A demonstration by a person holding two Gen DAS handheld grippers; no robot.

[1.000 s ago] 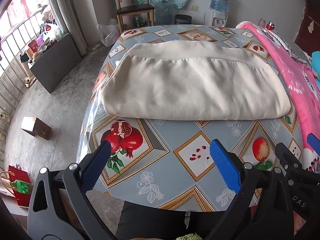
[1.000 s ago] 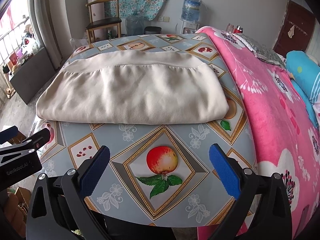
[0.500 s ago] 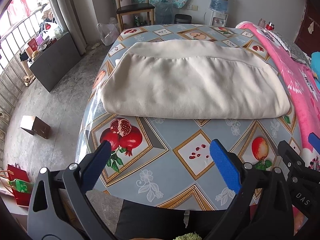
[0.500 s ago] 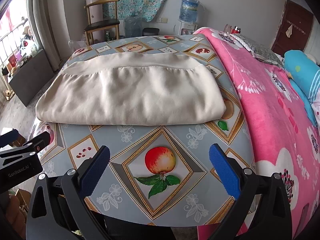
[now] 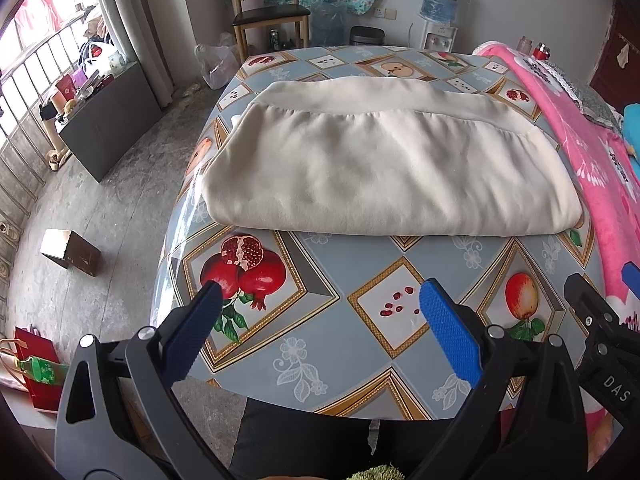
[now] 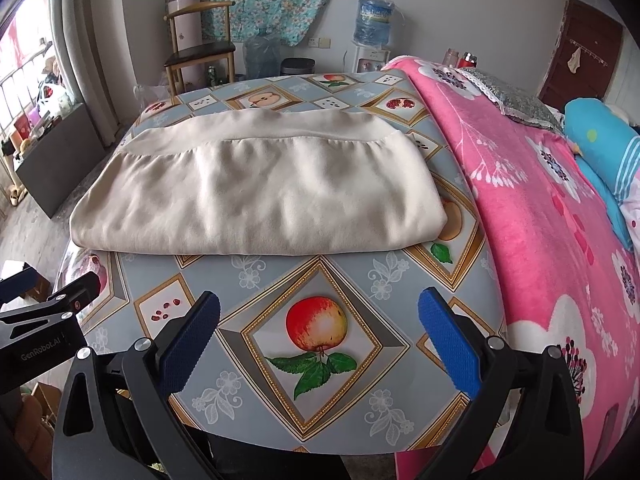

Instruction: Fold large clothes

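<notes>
Garment (image 5: 384,172): cream, folded flat, lying across far half of table
Table (image 5: 340,332): fruit-print cover, pink blanket (image 6: 532,216) along right edge
Left gripper (image 5: 320,312): jaws spread, empty, above near edge
Right gripper (image 6: 318,320): jaws spread, empty, above near edge

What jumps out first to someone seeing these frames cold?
The cream garment, folded into a wide slab, lies across the middle of the fruit-print tablecloth. A bright pink floral blanket borders the table on the right. Both the left gripper and the right gripper hang open at the near edge, touching nothing.
</notes>
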